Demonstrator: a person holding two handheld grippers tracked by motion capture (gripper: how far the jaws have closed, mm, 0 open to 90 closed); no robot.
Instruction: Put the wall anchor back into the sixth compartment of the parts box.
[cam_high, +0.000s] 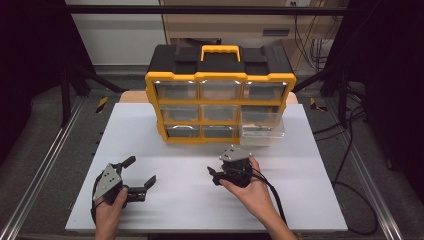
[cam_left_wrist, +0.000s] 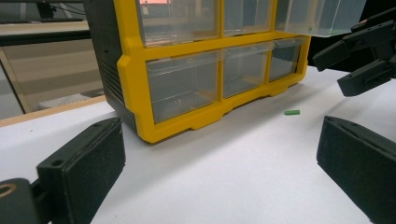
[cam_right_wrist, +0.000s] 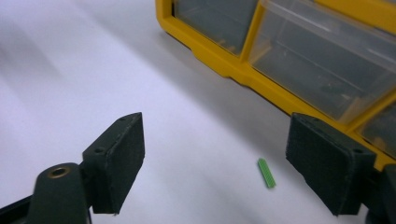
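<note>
There, small green piece (cam_right_wrist: 266, 173) on the table between the wide-spread right gripper (cam_right_wrist: 224, 163) jaws, untouched.

right claw (cam_high: 216, 173) open (empty) before yellow drawer cabinet (cam_high: 220, 95); one drawer (cam_high: 262, 125) pulled out.

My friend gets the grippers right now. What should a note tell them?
Left gripper: jaws open, holding nothing, low over the white table.
Right gripper: jaws open, holding nothing, aimed at the small green piece.
The green piece lies loose on the table in front of the yellow drawer cabinet.
One clear drawer, on the cabinet's right side, sticks out.
Done: drawer pulled out. Left, probably: grab the green piece, drop it in, push the drawer shut.
</note>
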